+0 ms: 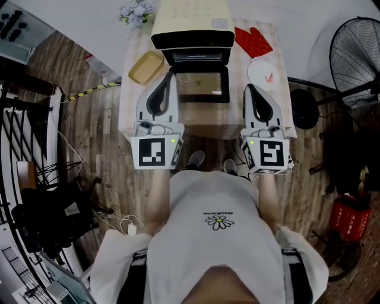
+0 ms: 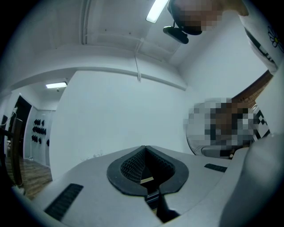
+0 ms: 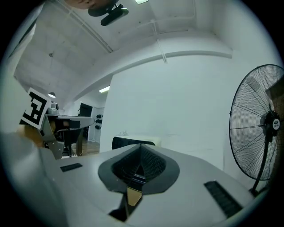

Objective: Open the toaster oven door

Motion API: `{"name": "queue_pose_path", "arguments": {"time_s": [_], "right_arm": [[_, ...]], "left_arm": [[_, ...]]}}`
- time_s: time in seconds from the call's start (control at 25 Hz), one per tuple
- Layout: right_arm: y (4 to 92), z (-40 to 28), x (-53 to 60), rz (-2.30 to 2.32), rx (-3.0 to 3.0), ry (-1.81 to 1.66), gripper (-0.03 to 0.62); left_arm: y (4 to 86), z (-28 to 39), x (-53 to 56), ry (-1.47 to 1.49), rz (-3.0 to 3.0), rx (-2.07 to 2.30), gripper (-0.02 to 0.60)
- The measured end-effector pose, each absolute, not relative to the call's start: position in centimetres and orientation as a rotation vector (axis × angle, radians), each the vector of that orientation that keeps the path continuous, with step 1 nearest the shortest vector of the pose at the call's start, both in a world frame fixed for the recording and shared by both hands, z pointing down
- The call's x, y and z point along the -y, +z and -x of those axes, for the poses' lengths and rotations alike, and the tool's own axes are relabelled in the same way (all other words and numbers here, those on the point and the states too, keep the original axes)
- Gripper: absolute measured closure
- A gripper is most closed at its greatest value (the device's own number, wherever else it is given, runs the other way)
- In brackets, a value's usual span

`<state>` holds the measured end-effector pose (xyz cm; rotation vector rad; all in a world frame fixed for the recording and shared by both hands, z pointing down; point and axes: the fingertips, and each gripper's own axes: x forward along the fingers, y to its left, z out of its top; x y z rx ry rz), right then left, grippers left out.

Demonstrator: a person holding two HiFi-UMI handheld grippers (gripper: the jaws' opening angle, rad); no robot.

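Left gripper [image 1: 170, 76] and right gripper [image 1: 249, 88], both closed and empty, flank the toaster oven door [image 1: 202, 86]. It lies folded down, so neither likely needs a hold.

Toaster oven [image 1: 191, 24]: rear cut off by the upper edge, cavity too dark to read. Fan [image 1: 358, 56]: cropped at the right edge. Flowers [image 1: 135, 12]: cropped above.
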<state>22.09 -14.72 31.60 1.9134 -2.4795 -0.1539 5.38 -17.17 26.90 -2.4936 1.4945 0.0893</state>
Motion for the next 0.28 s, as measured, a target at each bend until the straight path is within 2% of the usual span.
{"name": "queue_pose_path", "arguments": {"time_s": [0.28], "right_arm": [[32.0, -21.9, 14.5, -1.911, 2.465, -0.138, 0.585]], "left_arm": [[27.03, -4.52, 17.01, 0.104, 2.49, -1.52, 0.565]]}}
